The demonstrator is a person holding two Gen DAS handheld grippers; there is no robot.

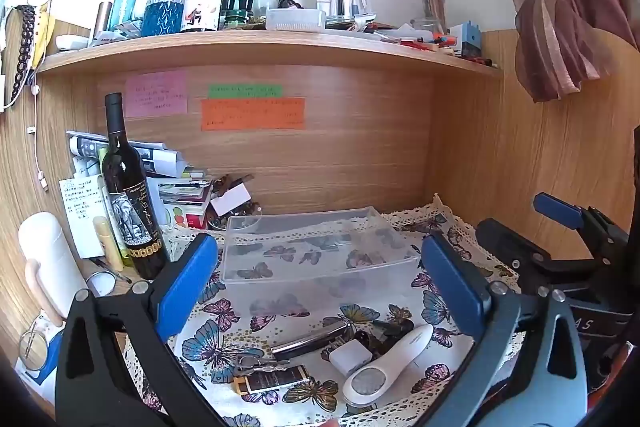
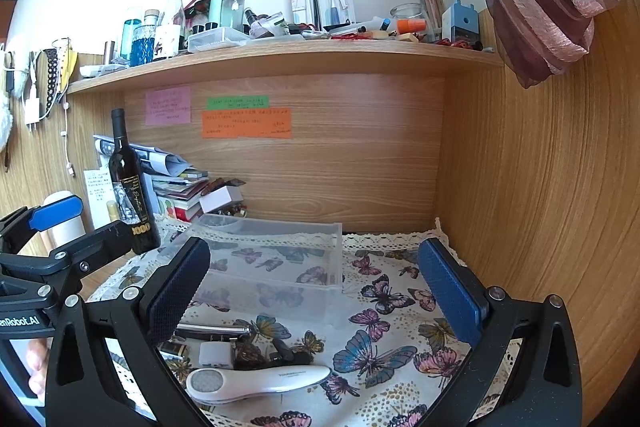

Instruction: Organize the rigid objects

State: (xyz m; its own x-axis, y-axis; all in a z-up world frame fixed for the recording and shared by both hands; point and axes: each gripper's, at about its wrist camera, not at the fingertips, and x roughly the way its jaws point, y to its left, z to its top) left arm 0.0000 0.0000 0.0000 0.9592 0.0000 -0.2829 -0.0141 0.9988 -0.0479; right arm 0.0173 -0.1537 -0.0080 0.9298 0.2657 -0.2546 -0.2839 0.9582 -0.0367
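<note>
Butterfly-patterned white cloth [image 2: 384,307]; clear box [image 2: 276,255]; blue-padded black gripper [image 1: 320,287]; white handheld device [image 2: 256,381].

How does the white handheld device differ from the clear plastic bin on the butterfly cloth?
The white handheld device is opaque, while the clear plastic bin lets the cloth's butterflies show through. The device is slim and elongated with a round grey patch at one end; the bin is a broad rectangular box, much larger. The device lies near the cameras among small items; the bin sits farther back, holding nothing visible. Both rest on the butterfly cloth, touched by neither claw.
</note>
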